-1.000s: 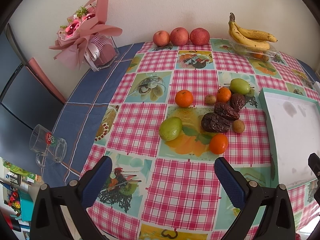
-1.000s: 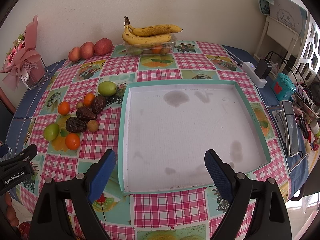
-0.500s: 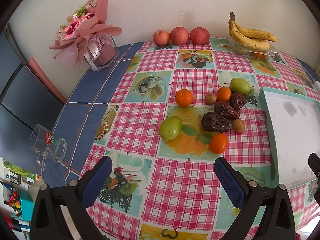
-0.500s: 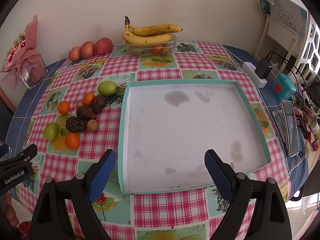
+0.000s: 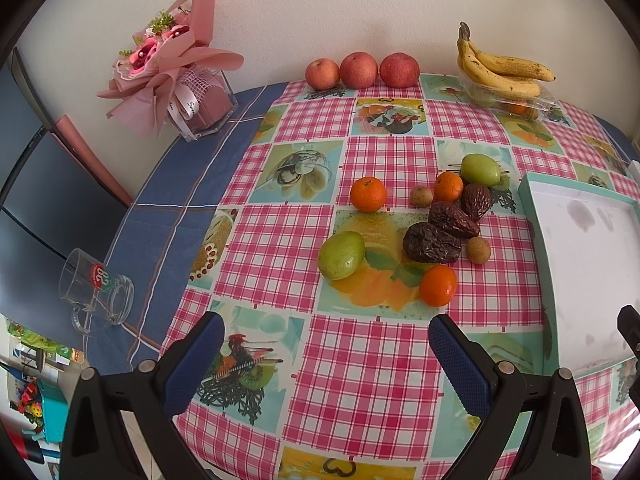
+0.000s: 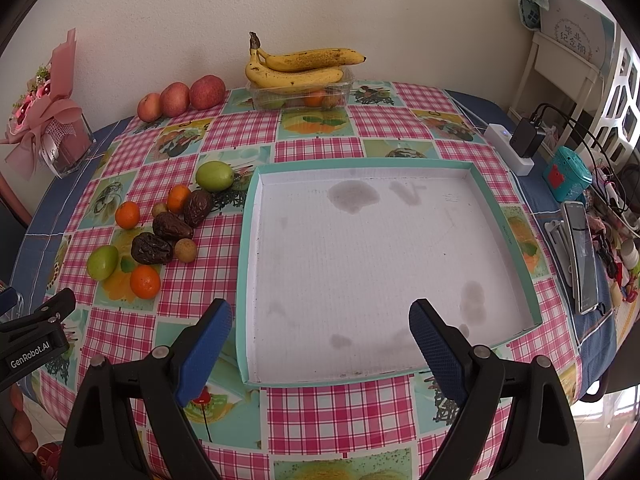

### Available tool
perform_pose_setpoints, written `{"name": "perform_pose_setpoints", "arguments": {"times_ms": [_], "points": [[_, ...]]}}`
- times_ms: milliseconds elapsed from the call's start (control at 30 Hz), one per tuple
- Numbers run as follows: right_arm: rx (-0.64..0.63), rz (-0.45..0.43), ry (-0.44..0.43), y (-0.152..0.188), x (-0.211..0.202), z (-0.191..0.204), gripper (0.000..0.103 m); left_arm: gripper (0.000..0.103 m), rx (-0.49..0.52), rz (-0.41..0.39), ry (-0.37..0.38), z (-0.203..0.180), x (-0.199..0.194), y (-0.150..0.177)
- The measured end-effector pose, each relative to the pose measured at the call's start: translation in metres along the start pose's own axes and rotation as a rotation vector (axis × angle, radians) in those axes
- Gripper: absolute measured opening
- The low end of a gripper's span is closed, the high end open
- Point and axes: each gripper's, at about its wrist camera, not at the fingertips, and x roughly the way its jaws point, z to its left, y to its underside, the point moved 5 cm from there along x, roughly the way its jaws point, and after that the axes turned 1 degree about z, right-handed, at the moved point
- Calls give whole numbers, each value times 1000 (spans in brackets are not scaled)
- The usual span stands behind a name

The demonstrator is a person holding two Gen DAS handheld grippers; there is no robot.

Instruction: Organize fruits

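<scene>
Far left of the worktop (image 5: 256, 240): a glass mug (image 5: 96, 292) on the blue cloth and a wrapped bouquet (image 5: 172, 64) by the wall, both well clear of the fruit. Left hand-held gripper (image 5: 326, 364): jaws spread wide, nothing between them, hovering over the near edge, pointed at the loose fruit. The cluster lies mid-worktop, just left of the tray (image 6: 246, 280). Left to right: a green fruit (image 5: 341, 255), an orange (image 5: 368, 194), three wrinkled dates (image 5: 431, 243) touching one another, a second orange (image 5: 438, 285) nearest the gripper, a third orange (image 5: 448, 186), two small brown round fruits (image 5: 478, 250), and a second green fruit (image 5: 480, 169) at the back. Three apples (image 5: 359, 70) sit against the wall; bananas (image 6: 296, 68) rest on a clear plastic box (image 6: 300, 96) further right. The tray is shallow, teal-rimmed and has no fruit in it yet. Right hand-held gripper (image 6: 320, 344): also wide open and empty, hovering over the tray's near rim. Handling judgement: oranges are firm and round, likely to roll; take across the widest part with light squeeze. Dates look soft and sticky; grip across the short axis, gently, and expect neighbours to drag along. The small brown fruits are light, with a small target for the pads. Far right: a phone (image 6: 582, 256) and a power strip (image 6: 508, 148), off the tray.
</scene>
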Motion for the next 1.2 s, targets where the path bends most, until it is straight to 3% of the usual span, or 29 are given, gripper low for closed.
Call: {"name": "perform_pose_setpoints", "arguments": {"times_ms": [833, 1033, 1200], "points": [[-2, -1, 1, -1, 0, 1, 90, 103, 2, 3, -1, -1, 1, 0], [18, 0, -3, 1, 0, -1, 90, 103, 10, 43, -14, 0, 8, 4], [9, -20, -20, -13, -3, 4, 91, 103, -34, 70, 70, 0, 11, -14]]}}
